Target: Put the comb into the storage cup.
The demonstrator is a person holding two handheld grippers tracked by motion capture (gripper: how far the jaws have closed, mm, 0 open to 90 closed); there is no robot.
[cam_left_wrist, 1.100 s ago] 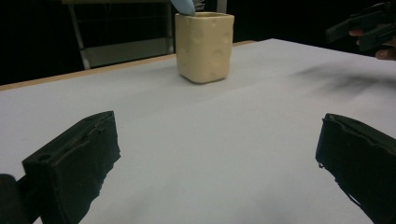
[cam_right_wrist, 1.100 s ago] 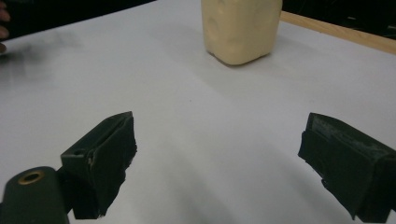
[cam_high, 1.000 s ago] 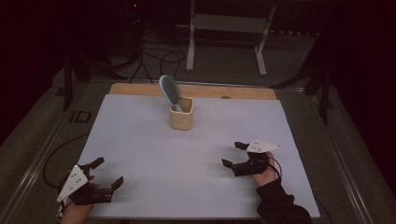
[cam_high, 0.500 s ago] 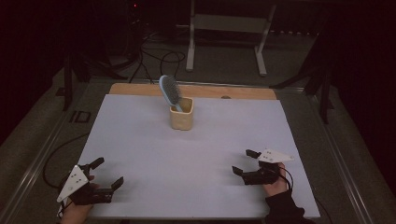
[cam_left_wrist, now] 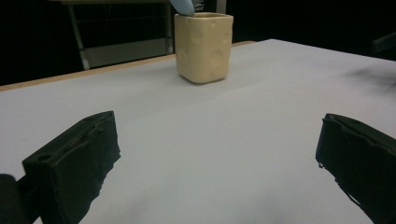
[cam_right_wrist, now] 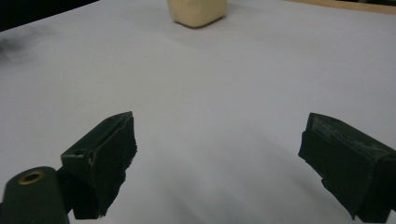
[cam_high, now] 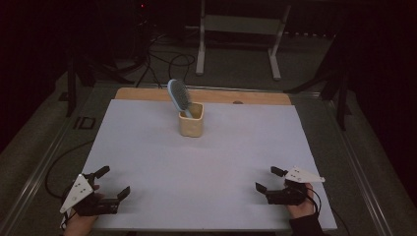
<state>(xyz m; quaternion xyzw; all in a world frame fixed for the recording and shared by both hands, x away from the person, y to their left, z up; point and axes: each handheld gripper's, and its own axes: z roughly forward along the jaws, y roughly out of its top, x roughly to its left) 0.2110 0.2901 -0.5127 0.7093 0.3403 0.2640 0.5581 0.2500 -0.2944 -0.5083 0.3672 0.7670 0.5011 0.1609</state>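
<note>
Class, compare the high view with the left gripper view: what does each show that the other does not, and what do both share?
High view alone: the right gripper at the near right of the table, its jaws apart, the whole blue hairbrush leaning out of the cup, the wooden strip along the far edge and the metal stand on the floor behind.

Left gripper view alone: the round dimples on the cup's side, seen close, with the left gripper framing the sheet, jaws wide apart and empty.

Both: the cream cup standing upright on the white sheet, apart from either gripper.
</note>
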